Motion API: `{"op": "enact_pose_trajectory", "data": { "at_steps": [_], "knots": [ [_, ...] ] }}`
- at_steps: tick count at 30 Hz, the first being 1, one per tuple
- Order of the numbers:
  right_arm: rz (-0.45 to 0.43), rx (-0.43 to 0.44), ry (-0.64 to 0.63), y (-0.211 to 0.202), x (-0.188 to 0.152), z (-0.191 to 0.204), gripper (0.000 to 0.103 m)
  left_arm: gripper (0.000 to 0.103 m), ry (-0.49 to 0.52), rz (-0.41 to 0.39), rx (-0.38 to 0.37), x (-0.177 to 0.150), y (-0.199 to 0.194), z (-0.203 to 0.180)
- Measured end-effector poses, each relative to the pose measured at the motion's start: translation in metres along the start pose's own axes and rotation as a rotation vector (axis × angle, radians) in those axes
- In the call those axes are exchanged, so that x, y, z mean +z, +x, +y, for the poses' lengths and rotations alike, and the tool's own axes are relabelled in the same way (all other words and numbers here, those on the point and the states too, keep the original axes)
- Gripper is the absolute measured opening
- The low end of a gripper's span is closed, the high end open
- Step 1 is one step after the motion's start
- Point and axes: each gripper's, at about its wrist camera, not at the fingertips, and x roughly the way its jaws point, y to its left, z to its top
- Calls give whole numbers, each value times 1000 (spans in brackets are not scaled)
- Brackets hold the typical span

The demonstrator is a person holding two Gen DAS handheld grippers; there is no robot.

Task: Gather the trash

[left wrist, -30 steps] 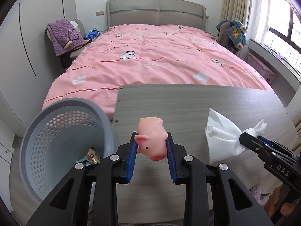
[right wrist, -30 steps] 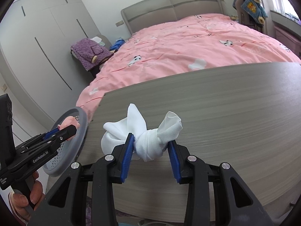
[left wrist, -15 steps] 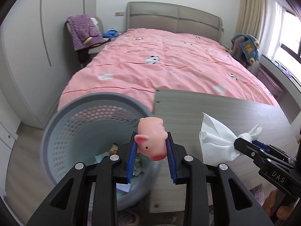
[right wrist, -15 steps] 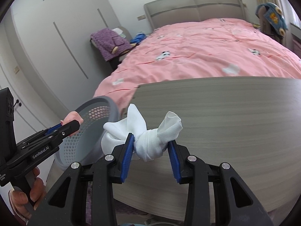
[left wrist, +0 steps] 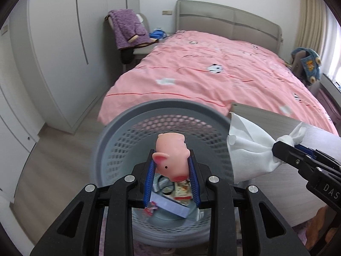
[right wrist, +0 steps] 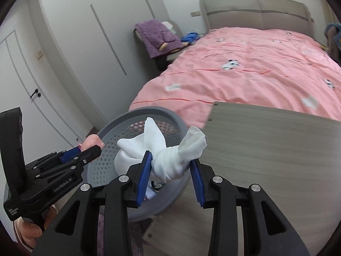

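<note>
Two items are in your grip and neither is dropped yet. Your left gripper (left wrist: 172,166) is clamped narrow on the pig (left wrist: 171,155), held right over the mouth of the bin (left wrist: 110,136); your right gripper (right wrist: 170,166) is pinched on the tissue (right wrist: 168,160), which hangs over the bin's right rim, beside the near-left corner of the table (right wrist: 266,140). Bin already holds some trash at the bottom: a box and wrappers (left wrist: 170,194), details blurry. Left to do, as I read it: release both into the bin; the visible part of the table looks bare. Pig's long axis runs near-to-far along the fingers, snout pointing near and down, rear end far and up. Tissue is twisted at the waist, long axis running left-right across the jaws, loose ends flaring up on both sides.
</note>
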Motion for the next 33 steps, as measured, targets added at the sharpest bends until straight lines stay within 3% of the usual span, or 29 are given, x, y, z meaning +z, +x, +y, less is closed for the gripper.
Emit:
{"op": "enact_pose_trajectory", "data": {
  "at_steps": [11,14,16,17,27,33],
  "knots": [
    [88,21,-79,48,6,30,39,29,-46,38,33,0,22,31],
    [92,17,-88,52,7,34,43,43,-50,35,43,0,24,35],
    [82,13,-86,50,7,34,61,52,-50,25,55,0,23,37],
    [76,12,-85,49,7,34,63,52,-48,25,60,1,24,37],
    [83,-5,-89,48,2,38,64,63,-74,29,86,-5,20,40],
    [71,-14,-90,44,0,37,72,67,-88,22,94,-7,14,42]
  ]
}}
